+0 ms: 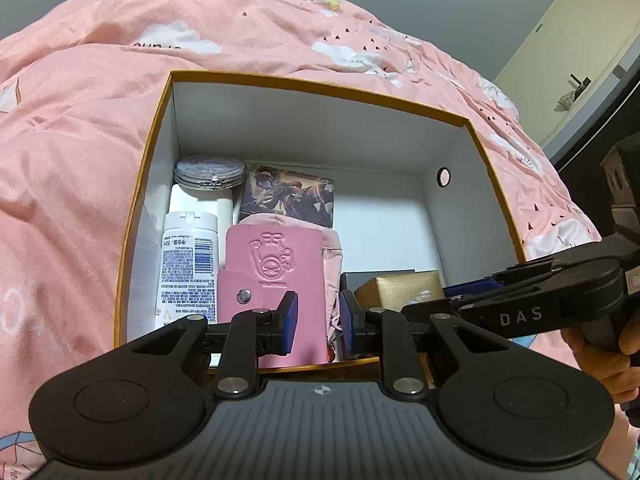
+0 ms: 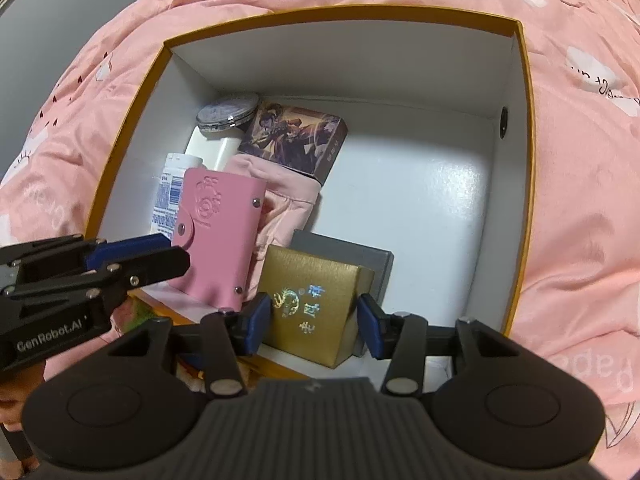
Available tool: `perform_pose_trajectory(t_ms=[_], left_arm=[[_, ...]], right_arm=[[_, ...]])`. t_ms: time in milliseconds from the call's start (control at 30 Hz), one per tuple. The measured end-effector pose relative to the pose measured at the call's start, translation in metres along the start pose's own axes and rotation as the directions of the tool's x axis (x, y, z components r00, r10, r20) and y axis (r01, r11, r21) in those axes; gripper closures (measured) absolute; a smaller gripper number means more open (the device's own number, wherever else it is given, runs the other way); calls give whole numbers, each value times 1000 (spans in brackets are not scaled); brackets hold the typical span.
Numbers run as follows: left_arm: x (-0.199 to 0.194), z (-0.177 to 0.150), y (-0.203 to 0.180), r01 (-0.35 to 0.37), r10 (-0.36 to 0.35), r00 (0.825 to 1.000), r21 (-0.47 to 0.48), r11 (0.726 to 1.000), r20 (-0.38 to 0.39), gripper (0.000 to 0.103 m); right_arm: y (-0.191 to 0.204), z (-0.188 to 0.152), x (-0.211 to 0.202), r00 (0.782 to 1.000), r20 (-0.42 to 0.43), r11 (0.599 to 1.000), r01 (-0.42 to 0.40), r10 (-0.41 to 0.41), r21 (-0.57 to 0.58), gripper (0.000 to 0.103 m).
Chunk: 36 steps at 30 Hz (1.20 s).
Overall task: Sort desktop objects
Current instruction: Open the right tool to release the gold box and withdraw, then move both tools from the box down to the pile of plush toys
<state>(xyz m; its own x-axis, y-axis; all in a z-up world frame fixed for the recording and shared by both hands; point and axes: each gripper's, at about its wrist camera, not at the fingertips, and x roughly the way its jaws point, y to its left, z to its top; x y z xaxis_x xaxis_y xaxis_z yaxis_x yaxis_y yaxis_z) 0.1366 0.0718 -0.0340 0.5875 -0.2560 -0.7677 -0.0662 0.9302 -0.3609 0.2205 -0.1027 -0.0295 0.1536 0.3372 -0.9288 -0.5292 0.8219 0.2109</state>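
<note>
Right wrist view: the right tool [image 2: 313, 326] brackets the gold box [image 2: 316, 300] low in the frame's centre, one blue pad at each side wall. The left pad looks to be against the cardboard, but I cannot tell whether the right one presses or stands just clear, so the grip is unsure. The box sits on the floor of the carton [image 2: 528, 120] near its lower wall, its back against a grey box [image 2: 352, 252]. It looks like stiff, light, embossed cardboard, probably hollow or holding something small. It should not slip much, though a hard squeeze could dent the walls, so the two flat side walls at mid-height are the sensible hold. Its foil-printed face tips up toward the lens. It is nearly square, with its slightly longer edge running from the frame's bottom upward and leaning a little left. At the left of the frame a pink wallet [image 2: 216, 232] stands on edge against a soft pink pouch [image 2: 288, 200], and a picture-printed box [image 2: 296, 136] lies farther up. In the left wrist view, the left tool [image 1: 319, 318] hangs narrowly parted with nothing between its pads, at the carton's near wall. A bottle [image 1: 188, 264] and round tin [image 1: 210, 172] line the left side, and a pink bedspread [image 1: 80, 160] surrounds the carton.
</note>
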Motion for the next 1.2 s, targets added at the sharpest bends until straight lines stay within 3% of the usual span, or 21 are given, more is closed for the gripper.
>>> perform_pose_trajectory(t_ms=[167,233,333,500,567,700,800,833,933,1200], left_arm=[[-9,-4,-6,-24,24,999,23,999,37,78],[-15,-6,-8,-29,28,998,29,999,58,78],[-22,-10,-12,-34,30,996,38,999,84,77],[-34,-17,-27,-65,53,990,88,994,134,73],[-40,-20,-31,-70,53,987,103,992,154,68],[-50,-29,-37,-79,57,981,112,991,184,67],[-56,-38,-41,-82,55,978,128,988,200,61],[-58,-41,-42,-80,52,978,131,988,204,53],[-65,-49,-44,-76,46,976,136,988,212,52],[-77,-69,-51,-100,61,977,188,977,204,48]], right_arm=[[-4,-4,-1,1000,25,1000,-15,15,16,54],[-3,-8,-8,998,68,1000,6,-6,-2,55],[-3,-18,-26,987,161,999,-22,27,-33,51],[12,-45,-56,936,348,992,-11,54,-124,47],[19,-57,-64,913,405,988,9,53,-151,46],[28,-80,-75,870,490,983,30,63,-179,42],[29,-95,-79,847,524,987,-11,95,-160,41],[30,-99,-77,841,532,988,-23,101,-151,40],[32,-112,-77,827,553,992,-38,101,-124,40],[34,-139,-71,828,557,996,-20,67,-89,36]])
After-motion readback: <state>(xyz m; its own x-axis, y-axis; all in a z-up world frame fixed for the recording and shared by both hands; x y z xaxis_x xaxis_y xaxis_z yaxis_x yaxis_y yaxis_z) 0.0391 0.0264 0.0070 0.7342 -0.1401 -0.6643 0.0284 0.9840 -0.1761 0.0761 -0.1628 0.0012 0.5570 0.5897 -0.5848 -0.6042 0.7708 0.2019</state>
